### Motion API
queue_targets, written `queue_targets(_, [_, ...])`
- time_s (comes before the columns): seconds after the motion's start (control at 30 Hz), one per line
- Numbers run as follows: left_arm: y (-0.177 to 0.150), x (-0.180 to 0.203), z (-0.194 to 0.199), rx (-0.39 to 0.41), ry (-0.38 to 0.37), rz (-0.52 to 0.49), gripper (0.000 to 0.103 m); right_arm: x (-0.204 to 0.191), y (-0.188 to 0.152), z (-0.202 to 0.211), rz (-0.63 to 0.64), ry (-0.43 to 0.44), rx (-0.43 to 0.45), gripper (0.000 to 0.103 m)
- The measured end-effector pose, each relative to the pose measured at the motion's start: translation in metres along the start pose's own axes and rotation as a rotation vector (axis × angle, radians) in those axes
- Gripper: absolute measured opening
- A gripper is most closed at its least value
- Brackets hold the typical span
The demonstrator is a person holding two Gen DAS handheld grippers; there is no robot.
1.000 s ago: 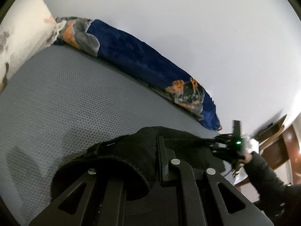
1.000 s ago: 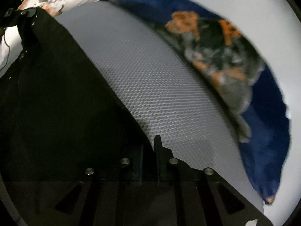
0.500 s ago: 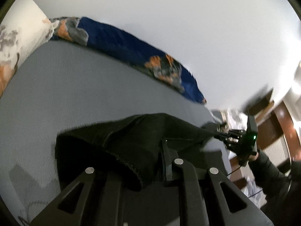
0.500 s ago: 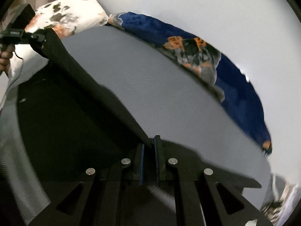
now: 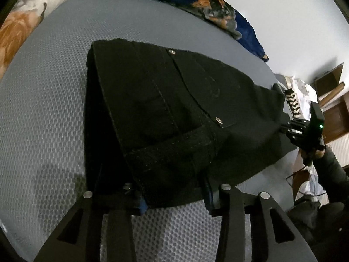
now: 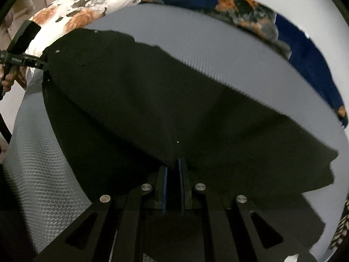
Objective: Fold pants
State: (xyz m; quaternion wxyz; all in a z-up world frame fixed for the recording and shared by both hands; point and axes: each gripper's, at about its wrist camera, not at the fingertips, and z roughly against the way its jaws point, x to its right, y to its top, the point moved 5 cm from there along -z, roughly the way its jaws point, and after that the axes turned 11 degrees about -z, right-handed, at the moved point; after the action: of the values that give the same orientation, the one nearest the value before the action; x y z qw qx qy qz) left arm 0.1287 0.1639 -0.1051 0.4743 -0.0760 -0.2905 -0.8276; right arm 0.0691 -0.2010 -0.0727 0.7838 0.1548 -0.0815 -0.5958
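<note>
- The black pants (image 5: 178,113) are lying on the grey honeycomb-textured mattress (image 5: 48,100), waistband end toward the left gripper, with two metal rivets and pocket stitching showing on the upper layer.
- The left gripper (image 5: 174,198) is sitting with its jaws spread wide, the waistband corner draped between and over the blue-lined fingers (image 5: 142,206); it is released rather than pinching the cloth.
- In the left wrist view, the right gripper (image 5: 285,128) is appearing at the far right edge of the pants, its tip touching the fabric edge, a green light glowing on its body, a dark-sleeved arm behind it.
- In the right wrist view, the right gripper (image 6: 173,168) is showing its two blue-lined fingers (image 6: 164,187) a narrow gap apart, with the pants (image 6: 174,109) edge lying over their tips; I cannot tell whether it is clamping the cloth or has just let go.
- In that same view the left gripper (image 6: 43,64) is sitting at the far left corner of the pants, held by a bare hand.
- A floral pillow (image 6: 82,11) is lying at the far left of the mattress (image 6: 218,54), and a blue patterned blanket (image 6: 301,50) is running along its far edge against a white wall (image 5: 283,11).
</note>
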Motion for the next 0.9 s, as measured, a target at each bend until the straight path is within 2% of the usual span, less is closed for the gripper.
queue_targets(0.13, [-0.002, 0.005, 0.011, -0.004, 0.023, -0.014, 0.048, -0.001, -0.004, -0.009, -0.002, 0.001, -0.006, 0.007])
queue_targets(0.23, [-0.005, 0.003, 0.018, -0.049, 0.150, -0.023, 0.076, 0.002, -0.003, -0.011, -0.019, 0.015, -0.003, 0.007])
queue_targets(0.3, [-0.010, 0.001, 0.027, -0.046, 0.166, -0.010, 0.076, 0.004, -0.003, -0.012, -0.030, 0.024, -0.001, 0.007])
queue_targets(0.37, [-0.017, -0.005, 0.038, -0.026, 0.180, 0.057, 0.076, 0.004, -0.002, -0.012, -0.032, 0.025, 0.007, 0.007])
queue_targets(0.53, [-0.026, -0.009, 0.067, 0.096, 0.071, 0.313, 0.076, 0.005, 0.000, -0.013, -0.040, 0.034, 0.017, 0.007])
queue_targets(0.57, [-0.029, -0.008, 0.069, 0.109, 0.036, 0.392, 0.075, 0.006, 0.000, -0.013, -0.041, 0.035, 0.020, 0.007])
queue_targets(0.63, [-0.028, -0.010, 0.064, 0.112, -0.029, 0.490, 0.074, 0.005, 0.000, -0.013, -0.043, 0.034, 0.023, 0.007])
queue_targets(0.7, [-0.031, -0.010, 0.057, 0.099, -0.068, 0.570, 0.068, 0.005, -0.001, -0.013, -0.038, 0.030, 0.025, 0.007])
queue_targets(0.83, [-0.033, -0.014, 0.041, 0.063, -0.079, 0.667, 0.065, 0.004, -0.001, -0.012, -0.043, 0.024, 0.028, 0.007])
queue_targets(0.9, [-0.031, -0.017, 0.034, 0.062, -0.081, 0.699, 0.058, 0.004, -0.001, -0.012, -0.045, 0.021, 0.029, 0.007])
